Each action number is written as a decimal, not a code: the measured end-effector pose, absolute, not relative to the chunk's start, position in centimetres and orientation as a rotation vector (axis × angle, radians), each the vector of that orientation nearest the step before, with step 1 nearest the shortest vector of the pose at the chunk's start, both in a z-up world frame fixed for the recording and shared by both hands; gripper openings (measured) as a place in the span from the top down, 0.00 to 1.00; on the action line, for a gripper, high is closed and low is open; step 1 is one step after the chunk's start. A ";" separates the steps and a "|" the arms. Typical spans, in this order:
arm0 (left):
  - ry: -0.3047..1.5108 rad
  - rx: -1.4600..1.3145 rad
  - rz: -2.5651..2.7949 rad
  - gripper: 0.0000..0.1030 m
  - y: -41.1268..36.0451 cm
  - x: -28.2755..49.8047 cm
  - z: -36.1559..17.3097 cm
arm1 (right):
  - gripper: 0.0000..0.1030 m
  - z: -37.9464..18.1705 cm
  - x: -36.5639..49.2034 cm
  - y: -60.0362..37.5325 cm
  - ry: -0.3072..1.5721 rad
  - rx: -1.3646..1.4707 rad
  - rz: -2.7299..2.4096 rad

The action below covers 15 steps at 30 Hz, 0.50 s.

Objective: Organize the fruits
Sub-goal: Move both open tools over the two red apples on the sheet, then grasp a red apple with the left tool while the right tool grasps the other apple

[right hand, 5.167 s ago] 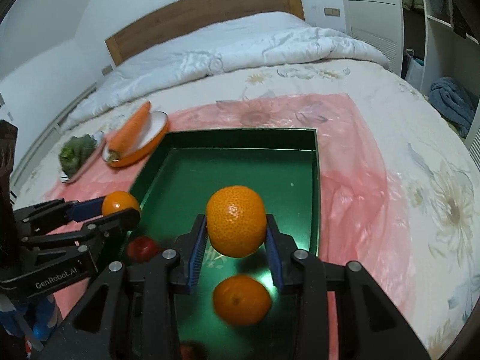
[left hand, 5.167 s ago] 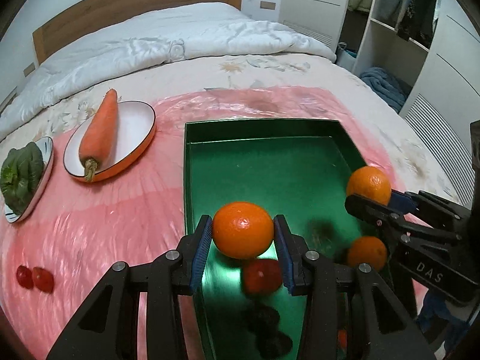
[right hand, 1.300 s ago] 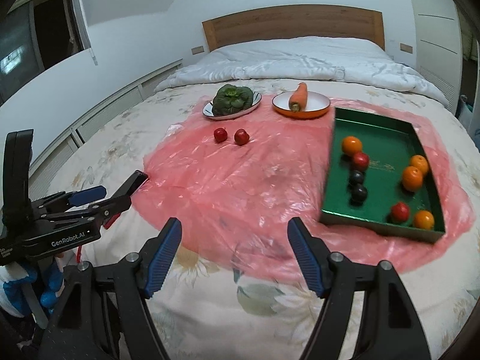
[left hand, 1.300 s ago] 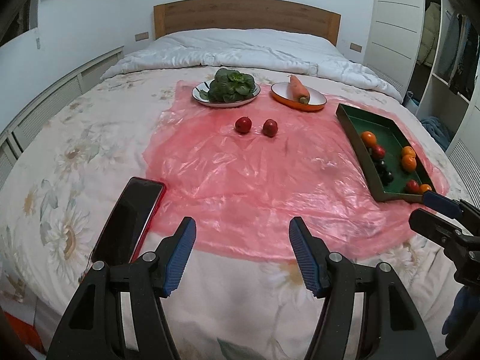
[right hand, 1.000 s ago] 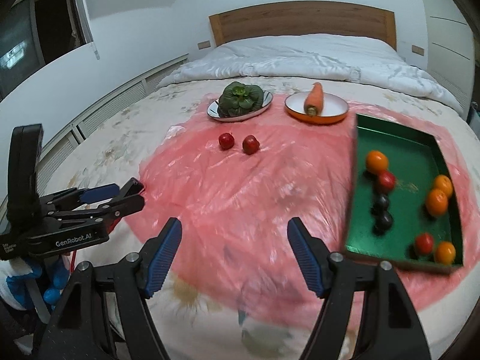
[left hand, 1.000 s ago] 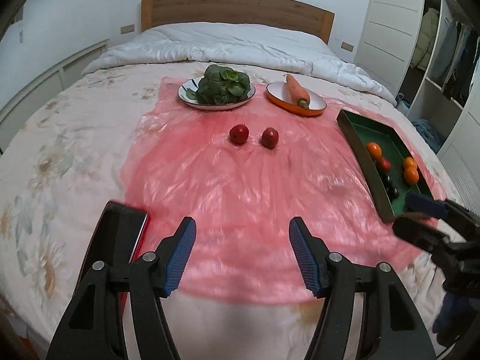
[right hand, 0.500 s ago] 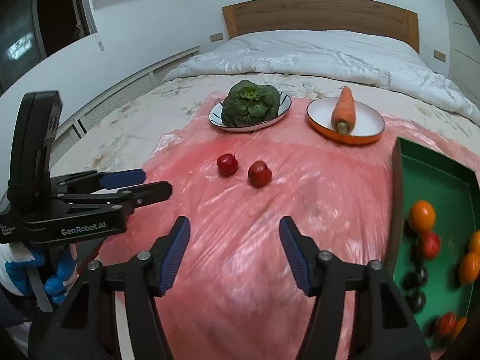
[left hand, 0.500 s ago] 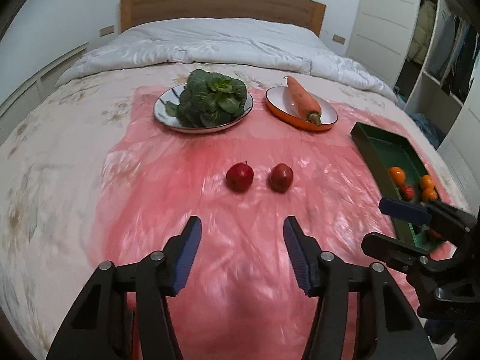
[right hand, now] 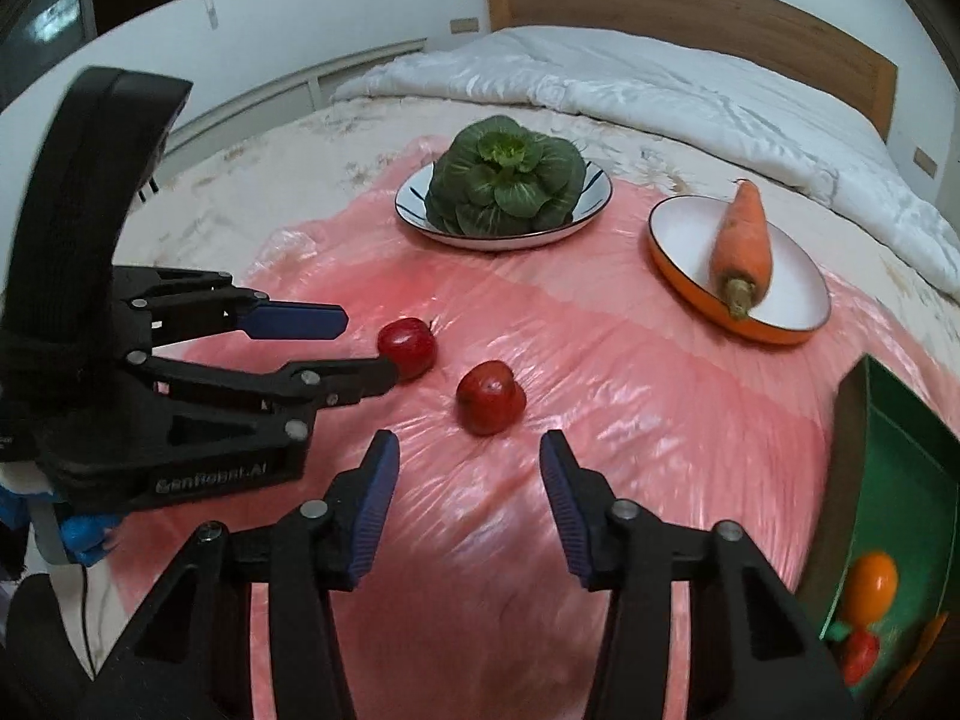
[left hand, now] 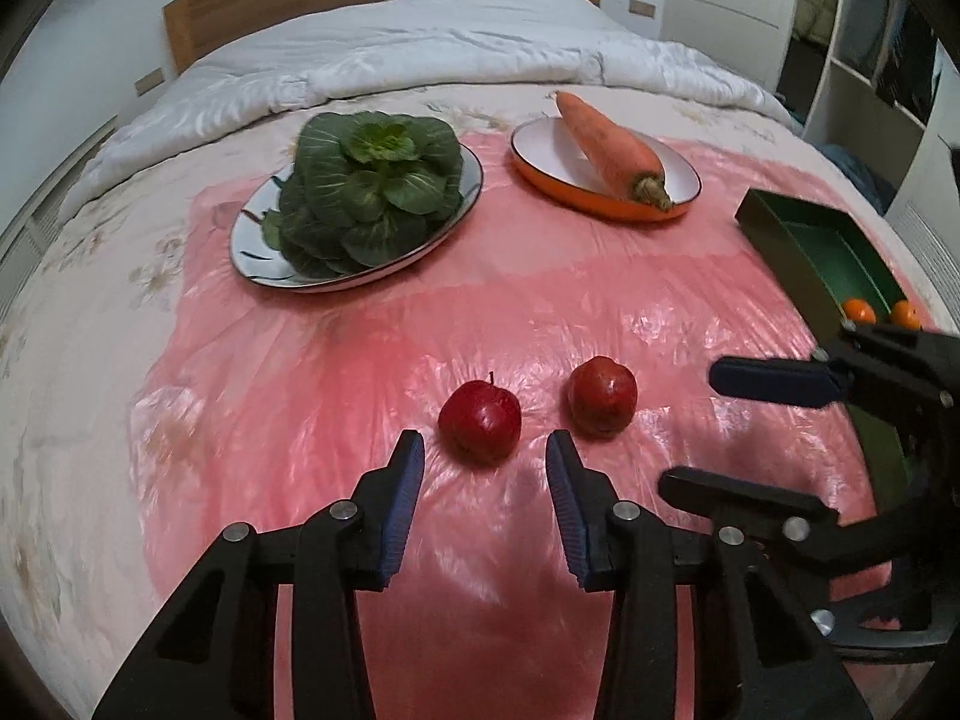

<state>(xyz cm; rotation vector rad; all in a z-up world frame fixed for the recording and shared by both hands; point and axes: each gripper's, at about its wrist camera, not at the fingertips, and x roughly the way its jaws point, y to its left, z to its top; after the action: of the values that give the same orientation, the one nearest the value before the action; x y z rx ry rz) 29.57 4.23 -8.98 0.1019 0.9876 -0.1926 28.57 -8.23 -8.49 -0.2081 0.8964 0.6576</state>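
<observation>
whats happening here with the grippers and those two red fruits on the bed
A person is sorting fruit into a green tray. The left gripper is lined up on the left red fruit, the right gripper on the right red fruit. Both jaws have just been closing but neither touches its fruit yet. Oranges already sit in the tray.

We hold our left gripper [left hand: 485, 450] and right gripper [right hand: 468, 450] side by side, angled downward — both jaws just narrowing, nothing between them.
</observation>
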 end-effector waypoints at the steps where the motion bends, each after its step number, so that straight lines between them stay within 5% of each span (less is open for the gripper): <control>1: 0.993 0.103 -0.196 0.64 4.2 29.8 -9.2 | 0.17 -8.7 29.0 -8.0 0.902 -0.223 0.659; 9: 1.028 0.095 -0.216 0.73 4.6 31.2 -10.3 | 0.18 -10.1 31.6 -6.6 0.942 -0.304 0.701; 15: 1.026 0.096 -0.238 0.73 4.7 31.7 -10.5 | 0.29 -10.9 32.7 -5.6 0.961 -0.356 0.738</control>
<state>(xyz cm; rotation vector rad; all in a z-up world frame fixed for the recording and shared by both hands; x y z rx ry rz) 31.72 4.65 -10.55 0.0963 1.0262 -0.2378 32.69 -5.62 -10.95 -0.3563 0.9610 0.7383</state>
